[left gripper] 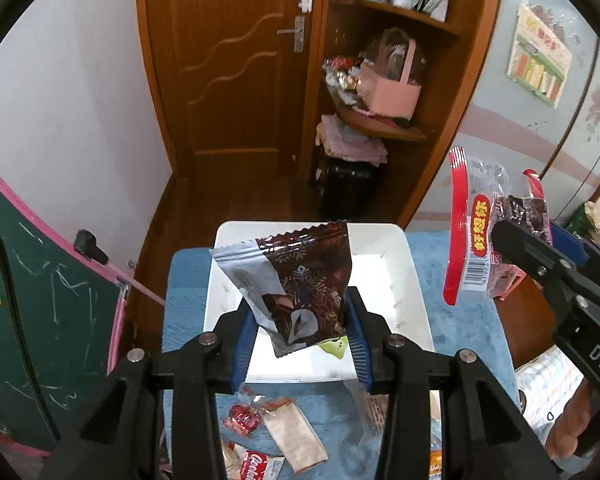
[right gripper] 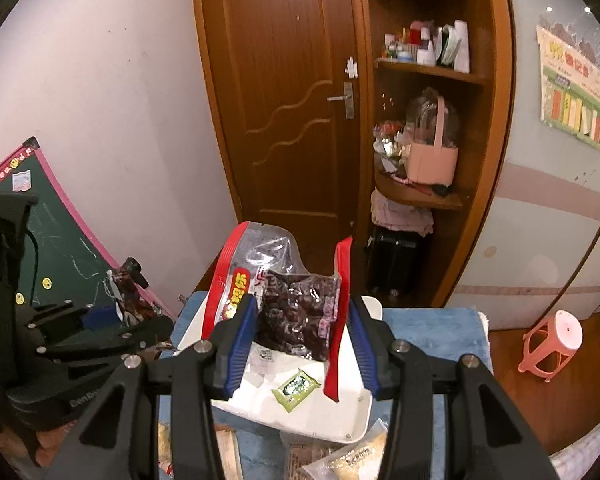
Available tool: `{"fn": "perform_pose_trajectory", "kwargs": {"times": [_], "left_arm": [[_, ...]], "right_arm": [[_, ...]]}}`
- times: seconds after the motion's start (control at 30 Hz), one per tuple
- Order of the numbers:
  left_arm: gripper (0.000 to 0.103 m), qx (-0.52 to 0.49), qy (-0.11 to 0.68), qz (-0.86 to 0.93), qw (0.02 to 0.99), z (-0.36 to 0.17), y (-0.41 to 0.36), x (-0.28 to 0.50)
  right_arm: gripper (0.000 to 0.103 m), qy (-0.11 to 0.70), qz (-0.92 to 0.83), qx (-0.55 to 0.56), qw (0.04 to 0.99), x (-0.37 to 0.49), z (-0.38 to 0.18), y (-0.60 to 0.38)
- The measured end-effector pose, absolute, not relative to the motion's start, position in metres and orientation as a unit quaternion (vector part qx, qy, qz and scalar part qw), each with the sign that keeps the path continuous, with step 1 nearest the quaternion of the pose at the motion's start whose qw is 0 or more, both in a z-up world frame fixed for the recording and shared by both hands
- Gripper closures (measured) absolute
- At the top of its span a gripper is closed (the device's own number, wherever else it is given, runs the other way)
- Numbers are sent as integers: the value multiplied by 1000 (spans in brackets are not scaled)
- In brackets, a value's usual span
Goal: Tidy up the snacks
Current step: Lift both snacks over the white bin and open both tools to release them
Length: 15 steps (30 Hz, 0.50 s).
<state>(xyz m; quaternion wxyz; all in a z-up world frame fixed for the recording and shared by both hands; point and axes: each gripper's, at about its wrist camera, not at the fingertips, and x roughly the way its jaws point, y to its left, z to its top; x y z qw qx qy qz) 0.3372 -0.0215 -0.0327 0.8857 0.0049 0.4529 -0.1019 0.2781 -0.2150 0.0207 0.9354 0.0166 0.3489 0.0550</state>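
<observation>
White bin [right gripper: 356, 424] below both grippers, small green packet [right gripper: 296, 388] inside; brown foil pouch [left gripper: 300, 280] clamped in left gripper [left gripper: 300, 344], red-edged clear bag [right gripper: 292, 304] of dark fruit pinched in right gripper [right gripper: 300, 344].

Brown-and-silver leaf-patterned packet [left gripper: 300, 284] in left tool [left gripper: 300, 344], blue pads; red-edged clear bag [right gripper: 284, 300] in right tool [right gripper: 300, 348]; white tray [left gripper: 384, 240], blue cloth [left gripper: 468, 320].

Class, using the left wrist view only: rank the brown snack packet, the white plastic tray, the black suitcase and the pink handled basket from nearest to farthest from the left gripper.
1. Brown snack packet: clamped in the left gripper.
2. White plastic tray: just below and ahead, on the blue cloth.
3. Black suitcase: on the floor beyond the table.
4. Pink handled basket: on the wooden shelf above the suitcase.
</observation>
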Motion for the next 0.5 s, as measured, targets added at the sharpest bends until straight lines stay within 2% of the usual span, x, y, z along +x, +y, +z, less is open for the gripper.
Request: {"fn": "perform_pose_trajectory", "kwargs": {"times": [0.13,0.27,0.33,0.37,0.4,0.47,0.5], "left_arm": [[62,10,465,-91,880,-52,-25,354],[57,25,477,-74,876,-68,-30,368],[46,29,480,-72,874,-72,-31,372],[28,32,479,-70,874,-74,-29,373],[15,35,477,-67,875,-75,-29,374],[11,47,470,-49,880,-76,-28,376],[9,47,471,-49,880,-77,-26,377]], "right_arm": [[57,368,55,7,928,297,3,-212],[56,388,55,2,920,312,-14,-209],[56,399,57,-4,915,320,-23,-207],[55,403,59,-7,913,323,-26,-206],[55,409,62,-12,910,327,-31,-204],[49,409,57,-15,910,330,-35,-204],[43,407,53,-15,912,330,-36,-205]]}}
